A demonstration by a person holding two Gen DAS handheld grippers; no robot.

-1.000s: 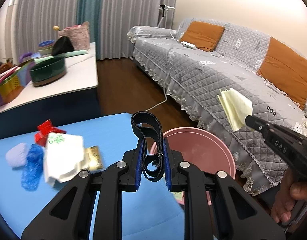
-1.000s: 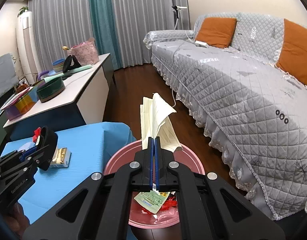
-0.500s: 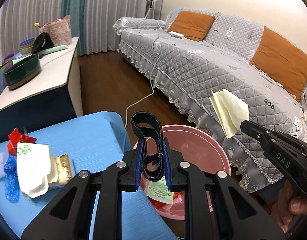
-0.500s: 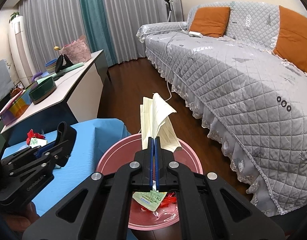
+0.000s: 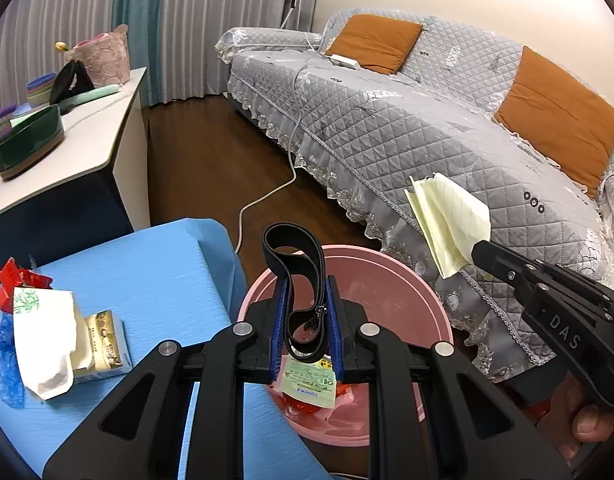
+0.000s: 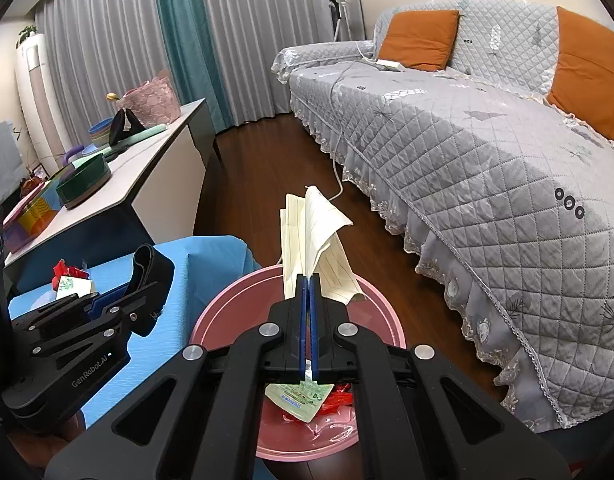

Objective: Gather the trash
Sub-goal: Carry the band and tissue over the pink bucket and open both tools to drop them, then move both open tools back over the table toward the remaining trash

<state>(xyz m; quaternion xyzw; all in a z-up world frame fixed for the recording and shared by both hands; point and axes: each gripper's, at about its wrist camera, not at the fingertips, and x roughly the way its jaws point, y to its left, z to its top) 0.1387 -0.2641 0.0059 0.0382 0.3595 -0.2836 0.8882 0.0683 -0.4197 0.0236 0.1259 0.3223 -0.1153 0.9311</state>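
Note:
My left gripper (image 5: pixel 306 292) is shut on a looped black strap (image 5: pixel 295 276) and holds it over the near rim of the pink bin (image 5: pixel 423 300). It also shows in the right wrist view (image 6: pixel 147 280). My right gripper (image 6: pixel 307 280) is shut on folded pale yellow lined paper (image 6: pixel 311 236) above the pink bin (image 6: pixel 227 312); in the left wrist view it (image 5: pixel 477 250) holds the paper (image 5: pixel 447 224) at the bin's right side. A green-printed wrapper (image 5: pixel 309 380) and red wrappers lie inside the bin.
The blue table (image 5: pixel 147 264) at left carries a white packet (image 5: pixel 43 336), a gold wrapper (image 5: pixel 105 336), red wrapper (image 5: pixel 15 284) and blue plastic (image 5: pixel 5 364). A grey quilted sofa (image 5: pixel 407 120) stands right. A white side desk (image 5: pixel 79 140) stands behind.
Both grippers have moved towards the pink bin with their loads; the strap has gone from over the blue table to over the bin's rim. Both stay shut.

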